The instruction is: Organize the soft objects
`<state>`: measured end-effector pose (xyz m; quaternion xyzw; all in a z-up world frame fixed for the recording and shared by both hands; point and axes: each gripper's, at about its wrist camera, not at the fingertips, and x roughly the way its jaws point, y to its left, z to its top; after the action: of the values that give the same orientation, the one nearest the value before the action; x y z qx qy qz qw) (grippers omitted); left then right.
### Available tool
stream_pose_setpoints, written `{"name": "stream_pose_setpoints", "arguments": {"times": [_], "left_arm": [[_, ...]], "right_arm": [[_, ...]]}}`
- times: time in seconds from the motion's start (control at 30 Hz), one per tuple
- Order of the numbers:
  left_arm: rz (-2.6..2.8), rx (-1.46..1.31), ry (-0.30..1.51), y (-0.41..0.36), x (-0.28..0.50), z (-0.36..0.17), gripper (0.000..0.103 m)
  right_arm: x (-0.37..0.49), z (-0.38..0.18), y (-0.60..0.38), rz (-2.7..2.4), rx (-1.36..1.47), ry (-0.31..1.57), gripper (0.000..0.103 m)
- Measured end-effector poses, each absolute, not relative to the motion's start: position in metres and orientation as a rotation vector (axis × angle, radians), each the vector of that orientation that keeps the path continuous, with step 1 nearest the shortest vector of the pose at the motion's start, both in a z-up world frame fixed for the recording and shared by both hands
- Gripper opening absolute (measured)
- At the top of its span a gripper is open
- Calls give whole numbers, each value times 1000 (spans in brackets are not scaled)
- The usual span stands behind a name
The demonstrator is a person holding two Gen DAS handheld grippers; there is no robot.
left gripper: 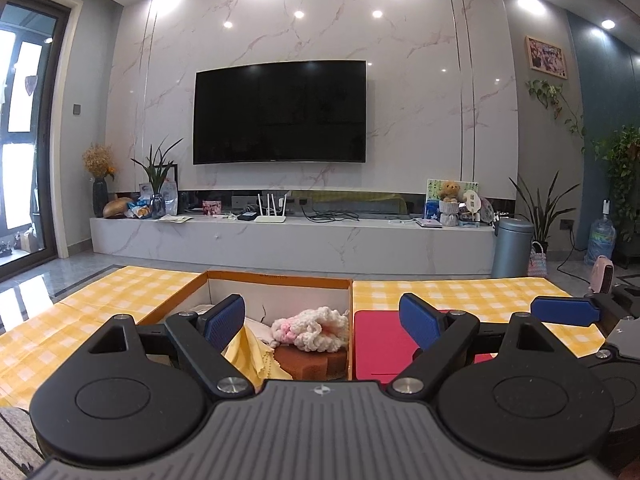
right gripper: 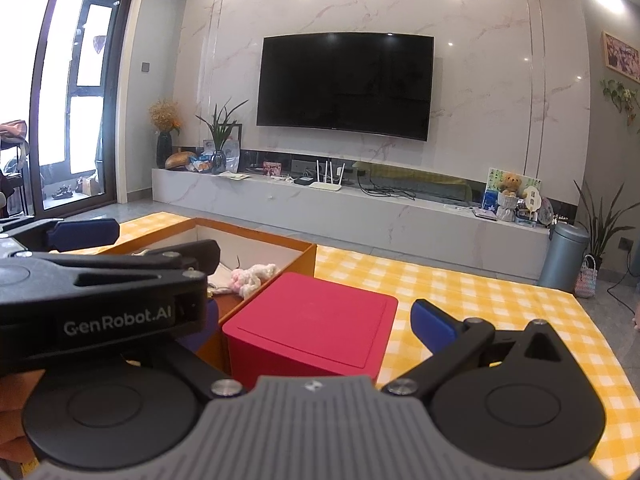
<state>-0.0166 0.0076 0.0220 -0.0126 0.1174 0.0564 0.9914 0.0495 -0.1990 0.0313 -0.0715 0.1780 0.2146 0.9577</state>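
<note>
An orange-walled open box point(left gripper: 280, 278) sits on the yellow checked tablecloth point(left gripper: 460, 292). Inside it lie a pink-and-white knitted piece point(left gripper: 310, 328), a brown sponge point(left gripper: 316, 360), a yellow cloth point(left gripper: 252, 356) and a white cloth point(left gripper: 260, 330). A red lidded box point(right gripper: 316, 320) stands against the orange box's right side. My left gripper point(left gripper: 322, 322) hovers open over the orange box's near right part, holding nothing. My right gripper point(right gripper: 320, 320) is open above the red box, with its left finger hidden behind the left gripper's body point(right gripper: 100, 300). The knitted piece point(right gripper: 252, 276) also shows in the right wrist view.
Beyond the table runs a marble TV bench point(left gripper: 280, 240) with a wall TV point(left gripper: 280, 112) above it. A grey bin point(right gripper: 562, 256) and potted plants point(left gripper: 540, 216) stand on the floor at the right. A glass door point(right gripper: 68, 100) is at the left. Checked cloth extends right of the red box point(right gripper: 500, 312).
</note>
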Motion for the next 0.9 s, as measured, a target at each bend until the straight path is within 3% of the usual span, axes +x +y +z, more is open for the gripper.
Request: {"name": "stream_pose_setpoints", "arguments": {"times": [0.9], "left_arm": [[104, -21, 233, 8, -17, 19, 101]], "right_arm": [[48, 27, -201, 463, -153, 355, 100]]}}
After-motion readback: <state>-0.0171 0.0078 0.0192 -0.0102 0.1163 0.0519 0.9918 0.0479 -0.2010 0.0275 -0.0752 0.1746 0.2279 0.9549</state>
